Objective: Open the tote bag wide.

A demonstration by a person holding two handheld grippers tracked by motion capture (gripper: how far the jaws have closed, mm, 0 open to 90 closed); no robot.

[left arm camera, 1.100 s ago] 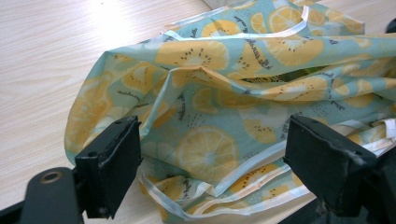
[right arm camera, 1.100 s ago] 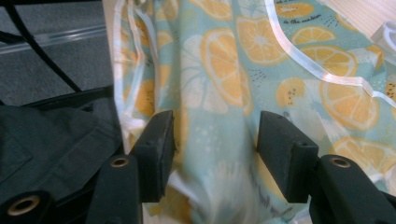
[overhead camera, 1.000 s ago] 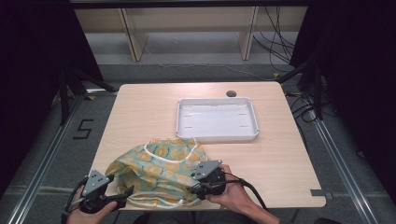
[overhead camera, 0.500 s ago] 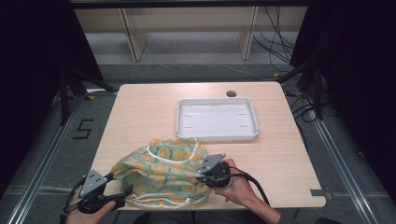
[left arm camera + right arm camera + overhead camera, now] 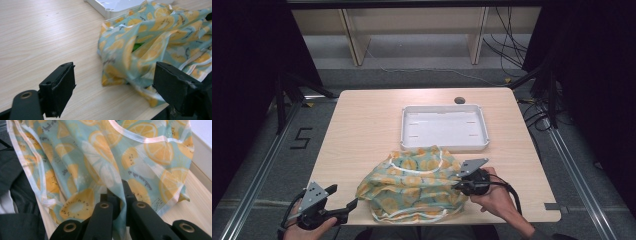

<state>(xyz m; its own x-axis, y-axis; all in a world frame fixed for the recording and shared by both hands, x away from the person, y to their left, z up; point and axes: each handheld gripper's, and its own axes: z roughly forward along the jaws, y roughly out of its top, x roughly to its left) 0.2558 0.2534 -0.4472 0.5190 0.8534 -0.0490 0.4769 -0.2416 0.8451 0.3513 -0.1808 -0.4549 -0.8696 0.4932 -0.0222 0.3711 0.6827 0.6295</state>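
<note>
Cloth bag (image 5: 414, 187), printed with orange slices on pale blue and edged in white, lies in a crumpled heap at the 6 o'clock edge of the worktop (image 5: 362, 130), a little right of centre from my high camera. Its pale trim runs along the top and along the near hem. In my left gripper view the bag (image 5: 150, 45) sags open at one fold, and something green shows inside the gap, too small for me to tell what it is.

My right tongs (image 5: 462, 184) are at the bag's 3 o'clock side. Their jaws have just been closing and are now clamped tight, with a fold of the fabric pinched between them; my right gripper view shows the bag (image 5: 100, 165) drawn up taut from those tongs (image 5: 121, 195). The hand (image 5: 497, 200) holding them rests at about 5 o'clock on the worktop.

My left tongs (image 5: 349, 207) sit at roughly 7 o'clock, just beside the bag's left corner but not on it. Their jaws stand wide apart with nothing gripped; in their own view the tongs (image 5: 112, 82) frame bare wood and the bag's near edge.

A white tray (image 5: 444, 145) lies just beyond the bag at 12 o'clock; the bag's far edge reaches the tray's front rim.
</note>
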